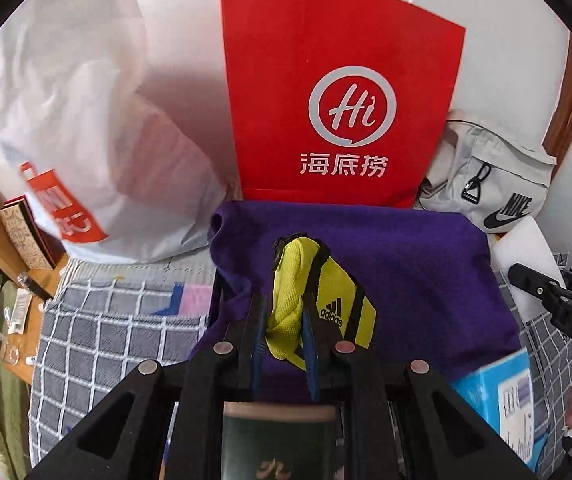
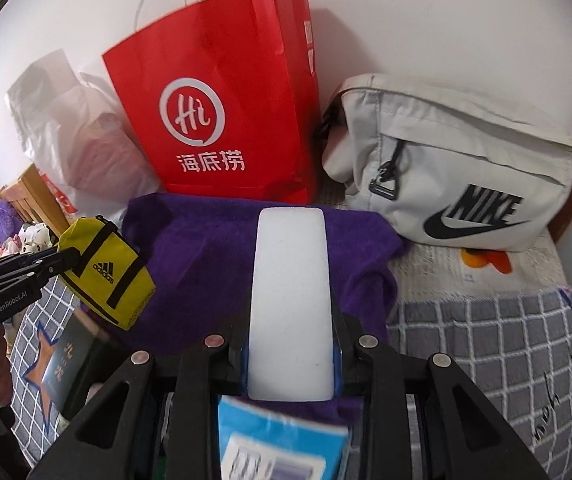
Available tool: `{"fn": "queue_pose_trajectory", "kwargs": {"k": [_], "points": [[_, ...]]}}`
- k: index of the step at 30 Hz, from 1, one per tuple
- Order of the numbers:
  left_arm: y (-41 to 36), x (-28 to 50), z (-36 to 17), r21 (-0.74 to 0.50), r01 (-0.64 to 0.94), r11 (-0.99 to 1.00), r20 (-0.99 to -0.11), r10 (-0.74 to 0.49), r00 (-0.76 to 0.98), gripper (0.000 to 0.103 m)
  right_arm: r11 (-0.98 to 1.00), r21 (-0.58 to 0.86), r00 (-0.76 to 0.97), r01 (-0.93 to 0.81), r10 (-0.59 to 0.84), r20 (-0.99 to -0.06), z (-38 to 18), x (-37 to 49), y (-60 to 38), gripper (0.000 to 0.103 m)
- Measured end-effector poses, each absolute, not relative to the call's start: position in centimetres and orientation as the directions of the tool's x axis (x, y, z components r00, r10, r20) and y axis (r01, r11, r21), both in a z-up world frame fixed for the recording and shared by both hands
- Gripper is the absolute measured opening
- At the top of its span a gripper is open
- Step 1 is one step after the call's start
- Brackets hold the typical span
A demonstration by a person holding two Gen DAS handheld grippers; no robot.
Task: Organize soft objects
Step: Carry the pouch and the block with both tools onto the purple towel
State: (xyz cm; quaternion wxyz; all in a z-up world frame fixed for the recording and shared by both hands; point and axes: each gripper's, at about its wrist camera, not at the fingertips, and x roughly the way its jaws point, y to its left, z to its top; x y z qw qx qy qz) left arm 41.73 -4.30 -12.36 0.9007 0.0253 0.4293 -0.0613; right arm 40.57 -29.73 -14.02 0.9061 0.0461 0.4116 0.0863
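My left gripper (image 1: 282, 316) is shut on a yellow pouch (image 1: 325, 300) with black trim and an Adidas logo, held above a folded purple towel (image 1: 425, 272). In the right wrist view the same yellow pouch (image 2: 106, 272) hangs at the left from the left gripper's fingers (image 2: 46, 264). My right gripper (image 2: 290, 340) is shut on a white foam block (image 2: 290, 292), which points out over the purple towel (image 2: 206, 264). That white block (image 1: 525, 248) and the right gripper's fingers (image 1: 541, 288) show at the right edge of the left wrist view.
A red paper bag (image 2: 222, 120) stands against the wall behind the towel, a white plastic bag (image 1: 94, 140) to its left, a grey Nike pouch (image 2: 457, 172) to its right. A grey checked cloth (image 2: 485, 344) covers the bed. A blue box (image 2: 282, 448) and a dark box (image 1: 282, 440) lie below the grippers.
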Motion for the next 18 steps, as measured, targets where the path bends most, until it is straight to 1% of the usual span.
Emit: {"fn": "queue_pose_trajectory", "kwargs": {"k": [4, 14, 18], "points": [[-5.1, 43.6, -13.3, -0.005, 0.143, 0.99, -0.782, -0.093, 0.616, 0.016, 0.978, 0.167, 0.628, -0.125, 0.208, -0.75, -15.1, 42.7, -29.6, 0.029], [-6.2, 47.1, -15.6, -0.027, 0.16, 0.987, -0.803, -0.117, 0.584, 0.017, 0.983, 0.132, 0.583, -0.127, 0.182, -0.792, -18.6, 45.3, -30.0, 0.029], [-6.3, 47.8, -16.3, 0.001, 0.149, 0.989, -0.803, -0.088, 0.589, 0.017, 0.982, 0.139, 0.563, -0.13, 0.188, -0.805, -19.7, 45.8, -30.0, 0.029]]}}
